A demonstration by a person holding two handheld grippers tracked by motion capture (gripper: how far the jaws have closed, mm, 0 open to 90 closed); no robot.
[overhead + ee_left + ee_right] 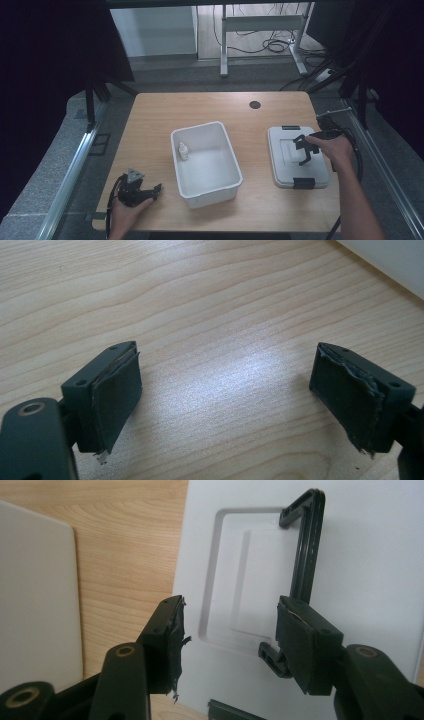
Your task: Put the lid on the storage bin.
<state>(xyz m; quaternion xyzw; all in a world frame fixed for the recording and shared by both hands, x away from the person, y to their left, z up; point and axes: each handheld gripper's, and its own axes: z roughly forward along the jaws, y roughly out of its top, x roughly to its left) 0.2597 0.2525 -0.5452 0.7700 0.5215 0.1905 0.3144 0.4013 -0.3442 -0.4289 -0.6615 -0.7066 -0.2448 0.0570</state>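
Note:
A white tub (235,185) stands in the middle of the wooden table (200,107), with a small white dropper bottle (183,151) lying inside near its left wall. The tub's white lid (320,177) lies flat to the right, with a black handle (306,555) and black clips (303,183). My right gripper (302,150) hovers open over the lid's centre, its jaws straddling the recessed panel (250,580) by the handle. My left gripper (150,192) rests open at the table's near left, over bare wood (220,340), with nothing between its pads (117,395).
A round black grommet (255,105) sits in the table's far side. The tub's edge (35,595) shows at the left of the right gripper view. Metal rails (75,165) flank the table; a desk frame and cables (270,45) stand beyond it.

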